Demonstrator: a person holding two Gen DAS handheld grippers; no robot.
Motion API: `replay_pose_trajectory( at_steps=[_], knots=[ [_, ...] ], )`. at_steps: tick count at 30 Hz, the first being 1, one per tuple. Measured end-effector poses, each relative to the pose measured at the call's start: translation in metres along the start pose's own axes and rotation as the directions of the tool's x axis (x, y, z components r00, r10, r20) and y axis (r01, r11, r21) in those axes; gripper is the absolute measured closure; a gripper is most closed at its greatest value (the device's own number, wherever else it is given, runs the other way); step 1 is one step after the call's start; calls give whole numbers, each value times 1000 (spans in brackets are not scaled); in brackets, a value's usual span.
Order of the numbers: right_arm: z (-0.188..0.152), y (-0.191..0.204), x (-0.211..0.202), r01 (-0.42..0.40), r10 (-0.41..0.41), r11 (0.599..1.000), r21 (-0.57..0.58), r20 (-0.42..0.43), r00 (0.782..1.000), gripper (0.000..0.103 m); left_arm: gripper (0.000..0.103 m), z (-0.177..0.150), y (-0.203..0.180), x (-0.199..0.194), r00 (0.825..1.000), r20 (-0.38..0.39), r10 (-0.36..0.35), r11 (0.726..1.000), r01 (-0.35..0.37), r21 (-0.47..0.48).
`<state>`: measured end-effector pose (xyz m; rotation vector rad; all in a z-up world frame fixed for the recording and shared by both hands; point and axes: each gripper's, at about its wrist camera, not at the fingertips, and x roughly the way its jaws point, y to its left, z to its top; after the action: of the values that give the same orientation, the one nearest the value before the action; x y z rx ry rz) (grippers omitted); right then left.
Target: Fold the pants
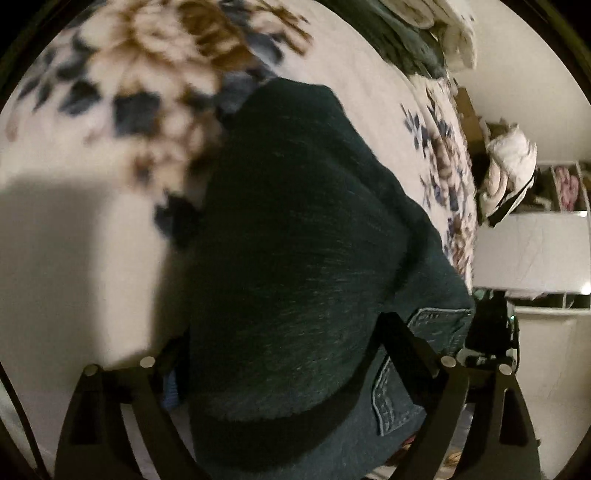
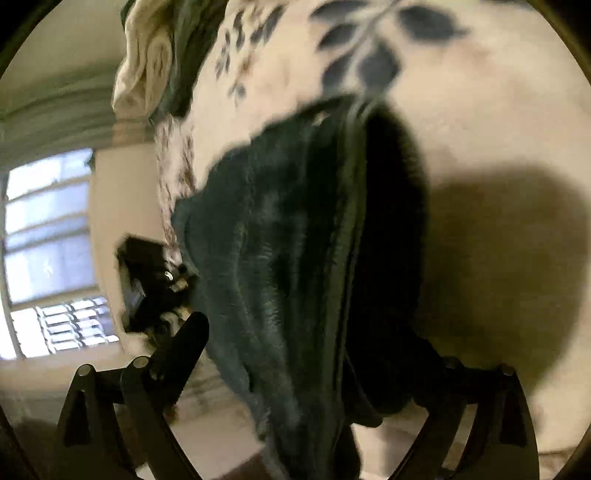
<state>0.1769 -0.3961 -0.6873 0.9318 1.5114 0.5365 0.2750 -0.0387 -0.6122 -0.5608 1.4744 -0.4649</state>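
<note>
Both claws, left (image 1: pixel 284 343) and right (image 2: pixel 306 354), grasping dark jeans (image 1: pixel 295 221) (over floral bedspread (image 1: pixel 110 74)).

A bed carries everything, covered by a cream blanket (image 1: pixel 369 96) printed with brown flowers and dark blue leaves. A pair of dark denim pants (image 1: pixel 295 229) lies on it, bunched, with a stitched back pocket showing at the near end. At the far end of the bed sits a heap of white and dark green bedding (image 1: pixel 424 33), partly blurred.
</note>
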Motion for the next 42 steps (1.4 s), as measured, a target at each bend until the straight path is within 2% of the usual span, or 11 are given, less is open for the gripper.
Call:
replay_pose_trajectory(
  at_steps=[1,3,5,8,11,18,24,29,35,39,42],
  knots=[
    [1,6,12,49,-49,999,-19,-5,999,5,13,-1,-4,-2,1000,7,4,1000,-4,17],
    [2,19,23,129,-129,991,-43,15,992,12,30,-5,-10,-9,1000,29,5,998,-6,60],
    [2,30,25,203,-202,979,-16,50,978,30,62,-10,-8,-20,999,46,15,997,-18,72],
    [-8,45,14,219,-219,976,13,104,970,50,75,-17,-6,-38,998,54,-22,999,20,40],
    [-23,71,7,246,-244,969,-2,127,961,58,78,-30,-23,-60,998,53,-21,995,16,95],
    [-53,136,-1,242,-245,970,37,150,958,60,78,-34,-40,-112,997,36,-62,993,58,107],
    [-32,219,-37,209,-203,978,-4,224,953,60,78,24,-88,-183,994,87,-73,982,56,181],
    [56,298,-79,187,-155,979,-84,294,943,60,78,112,-139,-229,984,163,-66,979,33,199],
    [226,361,-104,151,-105,976,-154,275,956,60,78,257,-177,-244,977,212,-35,983,-5,185],
    [329,366,-91,149,-109,977,-154,244,964,60,78,342,-164,-220,977,212,-30,986,-6,167],
    [383,348,-70,168,-138,975,-142,197,971,59,77,390,-124,-180,986,165,-26,994,8,109]
  ],
)
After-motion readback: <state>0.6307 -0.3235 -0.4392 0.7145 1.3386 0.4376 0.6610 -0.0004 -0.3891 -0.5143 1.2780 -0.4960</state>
